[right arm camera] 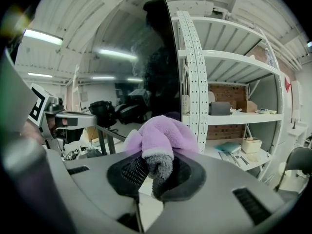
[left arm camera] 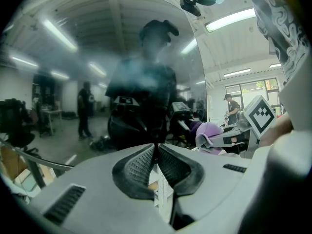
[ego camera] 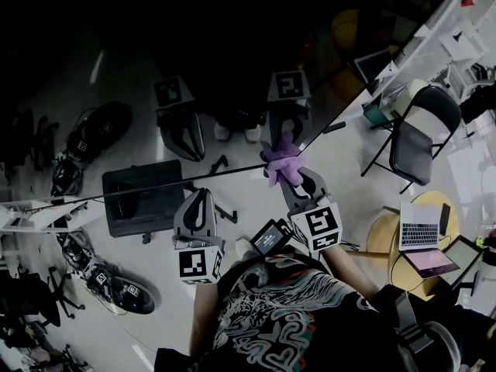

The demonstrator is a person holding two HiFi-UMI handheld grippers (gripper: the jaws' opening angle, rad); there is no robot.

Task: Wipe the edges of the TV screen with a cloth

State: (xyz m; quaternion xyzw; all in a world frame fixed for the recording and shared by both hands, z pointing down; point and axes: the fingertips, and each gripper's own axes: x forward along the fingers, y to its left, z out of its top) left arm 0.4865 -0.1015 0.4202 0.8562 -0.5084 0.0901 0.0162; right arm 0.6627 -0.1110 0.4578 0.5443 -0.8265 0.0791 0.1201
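- Two tools are up at the TV screen (ego camera: 194, 45); its dark glass mirrors both.
- Right tool (ego camera: 288, 178): jaws clamped on a purple cloth (ego camera: 280, 155), with grey underside showing between the jaws.
- The cloth sits at the screen's edge, near its corner, with a white shelving rack (right arm camera: 229, 56) just beyond.
- Left tool (ego camera: 199, 196): jaws closed together, nothing between them. Its tip is close to the same edge, left of the cloth and apart from it.

White perforated metal shelving (right arm camera: 196, 82) rises nearby. A black folding chair (ego camera: 411, 157) stands on pale grey floor (ego camera: 341, 161) under long ceiling tube lights (left arm camera: 231, 19).
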